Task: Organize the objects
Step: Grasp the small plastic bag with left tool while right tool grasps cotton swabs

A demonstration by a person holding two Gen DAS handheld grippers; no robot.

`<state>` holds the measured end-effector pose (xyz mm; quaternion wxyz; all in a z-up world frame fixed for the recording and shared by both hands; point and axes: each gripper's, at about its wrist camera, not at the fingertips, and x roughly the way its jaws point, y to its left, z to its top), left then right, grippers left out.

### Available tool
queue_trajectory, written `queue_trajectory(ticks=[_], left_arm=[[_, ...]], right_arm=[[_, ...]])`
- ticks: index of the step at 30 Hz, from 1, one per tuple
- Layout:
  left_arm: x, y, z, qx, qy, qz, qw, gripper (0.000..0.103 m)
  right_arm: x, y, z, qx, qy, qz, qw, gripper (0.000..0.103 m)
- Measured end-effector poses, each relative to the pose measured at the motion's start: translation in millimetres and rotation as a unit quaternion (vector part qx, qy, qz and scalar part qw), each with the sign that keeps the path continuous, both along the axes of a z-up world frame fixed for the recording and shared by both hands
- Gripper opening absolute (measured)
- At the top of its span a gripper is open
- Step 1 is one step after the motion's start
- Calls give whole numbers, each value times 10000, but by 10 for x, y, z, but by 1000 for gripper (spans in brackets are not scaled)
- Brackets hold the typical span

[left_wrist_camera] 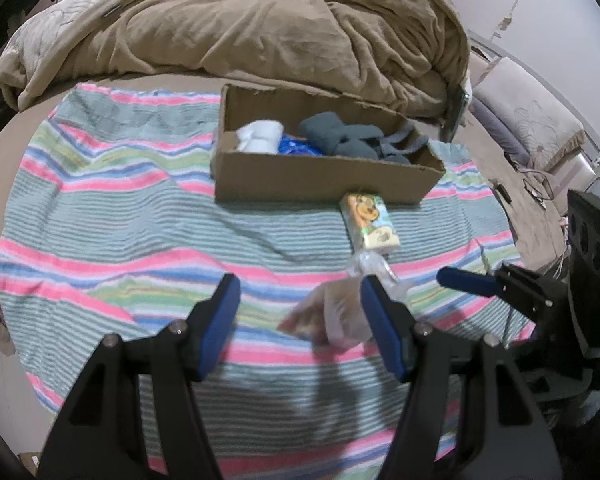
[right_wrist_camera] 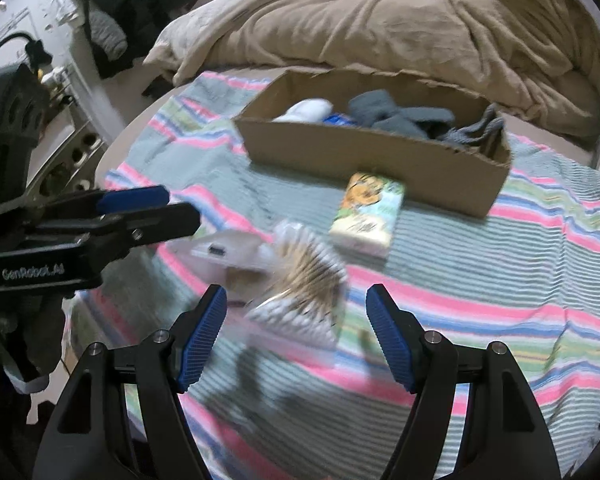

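Note:
A cardboard box [left_wrist_camera: 324, 178] [right_wrist_camera: 380, 160] stands on a striped towel [left_wrist_camera: 140, 216] [right_wrist_camera: 540, 280] and holds a white roll [left_wrist_camera: 260, 136], a blue item and grey socks [left_wrist_camera: 340, 136]. A tissue pack with a cartoon print [left_wrist_camera: 370, 220] [right_wrist_camera: 366, 212] lies in front of the box. A clear bag of cotton swabs [right_wrist_camera: 300, 280] [left_wrist_camera: 340, 312] lies nearer, blurred. My left gripper [left_wrist_camera: 300, 312] is open just above the bag. My right gripper [right_wrist_camera: 296, 320] is open with the bag between its fingers, touching neither. Each gripper shows in the other's view.
A crumpled tan blanket [left_wrist_camera: 260, 28] [right_wrist_camera: 420, 24] lies behind the box on the bed. Dark clothes [right_wrist_camera: 140, 8] hang at the left wall. A cushion [left_wrist_camera: 532, 120] and cables lie to the right of the bed.

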<state>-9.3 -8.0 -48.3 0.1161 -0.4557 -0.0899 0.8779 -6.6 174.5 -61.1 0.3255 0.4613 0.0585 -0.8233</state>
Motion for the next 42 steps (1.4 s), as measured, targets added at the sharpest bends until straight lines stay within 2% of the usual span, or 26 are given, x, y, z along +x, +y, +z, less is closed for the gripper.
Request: queue_trajectory(ticks=[2,5,12,14,16,22,27,29,32,35,36,38,42], left_arm=[[25,-26,-16,-11,-23,21,10000,64],[40,-52,-32,-8,-47,45,10000,65],[52,-38,-25,35,-48,-13,10000,66],[59,-3,-9,96,23,-111,9999,73],[54,46,-13,114,61,-200,9997,75],[-42,223,-126,48,-84,-447,9990,75],[-136,413,-282,-214,-232,-774,9965,75],[-162,501,-346,-416,-230,-925,9946,75],[-217,596,-458,-704,-271,-1019,9919,75],[-257,613,-503,-692,-233,-1026,9920,74],[-268,613,-504,-703,-212,-1011,9922,72],[-277,608,-505,-695,-189,-1013,9922,60],[-260,586,-465,-731,-55,-896,9933,54]], right_arm=[[41,-55,-32,-29,-108,149,9998,75],[88,-126,-87,212,-4,218,9995,75],[-30,-83,-264,543,-40,11,9985,75],[-73,-27,-286,538,-58,-77,9985,75],[-114,23,-297,527,-48,-173,9985,75],[-269,184,-312,483,-102,-470,9977,75],[-364,271,-337,271,-253,-561,9977,74],[-378,272,-341,207,-321,-495,9980,62],[-378,285,-327,120,-330,-462,9983,52],[-377,288,-313,58,-351,-416,9985,40],[-373,288,-302,45,-348,-395,9986,38],[-367,295,-278,15,-331,-363,9988,36],[-372,315,-246,-61,-325,-363,9988,33]])
